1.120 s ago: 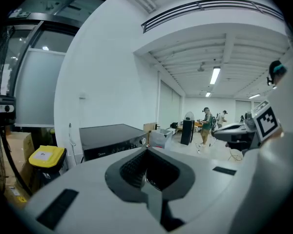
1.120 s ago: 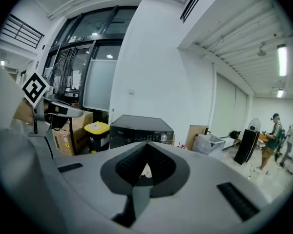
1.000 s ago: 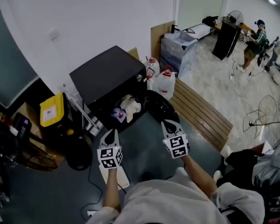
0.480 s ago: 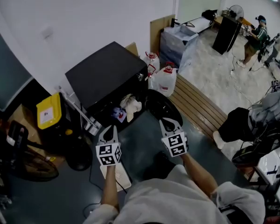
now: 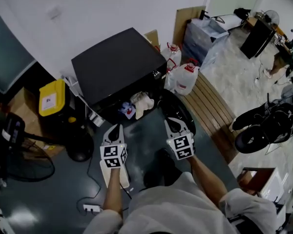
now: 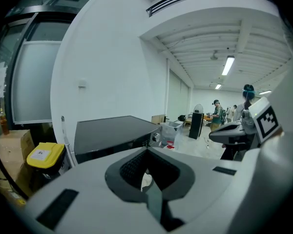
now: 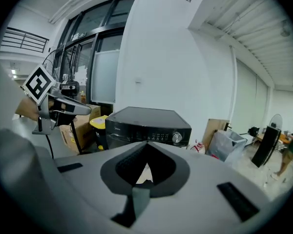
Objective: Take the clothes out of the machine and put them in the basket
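The left gripper (image 5: 116, 127) and the right gripper (image 5: 172, 123) are held side by side in front of the machine (image 5: 117, 65), just short of its open front. Both point slightly down at the opening. Each gripper view shows its jaws closed tip to tip with nothing between them. That fits an approach rather than a grasp: the jaws would have to open before they can take any cloth.

The clothes (image 5: 139, 103) are in the machine's mouth, a pale bundle with a blue-and-white piece beside it. They spill a little over the lower edge, so they can be reached from the front. The round dark door (image 5: 179, 112) is swung out to the right of the opening, which leaves the way in free for both grippers. I cannot pick out a basket with certainty. Nothing has been lifted out yet.

The machine sits on the floor (image 5: 63, 189) with its back to the white wall. The right gripper view shows a row of buttons and a silver knob (image 7: 176, 138) on its front panel. A small brand mark left of them is too small to read.

Left of the machine is a yellow-lidded bin (image 5: 51, 99) with a white label whose print is illegible. To the right, behind the door, are red-capped jugs (image 5: 185, 78) whose labels are also unreadable.
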`<state>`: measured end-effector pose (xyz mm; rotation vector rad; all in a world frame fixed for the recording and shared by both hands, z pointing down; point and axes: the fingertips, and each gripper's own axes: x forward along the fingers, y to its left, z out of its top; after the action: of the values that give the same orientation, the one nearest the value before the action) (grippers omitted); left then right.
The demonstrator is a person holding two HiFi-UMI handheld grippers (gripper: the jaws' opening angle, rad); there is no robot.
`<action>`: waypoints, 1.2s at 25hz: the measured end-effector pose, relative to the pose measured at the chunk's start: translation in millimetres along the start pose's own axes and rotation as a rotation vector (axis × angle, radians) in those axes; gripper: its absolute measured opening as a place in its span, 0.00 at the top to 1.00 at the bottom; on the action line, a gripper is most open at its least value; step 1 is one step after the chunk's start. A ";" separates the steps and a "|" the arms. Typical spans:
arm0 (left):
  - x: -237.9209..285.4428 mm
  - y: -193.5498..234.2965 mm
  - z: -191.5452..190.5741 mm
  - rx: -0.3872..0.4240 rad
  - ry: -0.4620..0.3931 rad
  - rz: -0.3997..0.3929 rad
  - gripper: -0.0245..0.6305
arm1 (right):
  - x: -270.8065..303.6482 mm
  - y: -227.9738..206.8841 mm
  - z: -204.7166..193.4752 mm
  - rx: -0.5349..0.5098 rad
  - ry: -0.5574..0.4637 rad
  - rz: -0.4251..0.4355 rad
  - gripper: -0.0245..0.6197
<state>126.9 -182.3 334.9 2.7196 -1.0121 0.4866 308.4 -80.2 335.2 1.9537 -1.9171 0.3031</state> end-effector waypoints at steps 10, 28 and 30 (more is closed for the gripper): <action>69.4 1.2 -17.3 -0.066 0.048 0.111 0.93 | 89.3 -40.6 -15.1 -0.001 0.041 0.140 0.93; 149.4 25.6 -144.2 -0.142 0.073 0.173 0.93 | 211.1 -32.4 -132.5 0.036 0.071 0.164 0.93; 155.7 29.3 -169.6 -0.154 0.076 0.172 0.93 | 224.9 -26.7 -154.3 0.033 0.076 0.158 0.93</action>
<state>178.5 -247.0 551.7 2.4734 -1.2164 0.5132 362.1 -220.9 564.2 1.7871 -2.0320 0.4495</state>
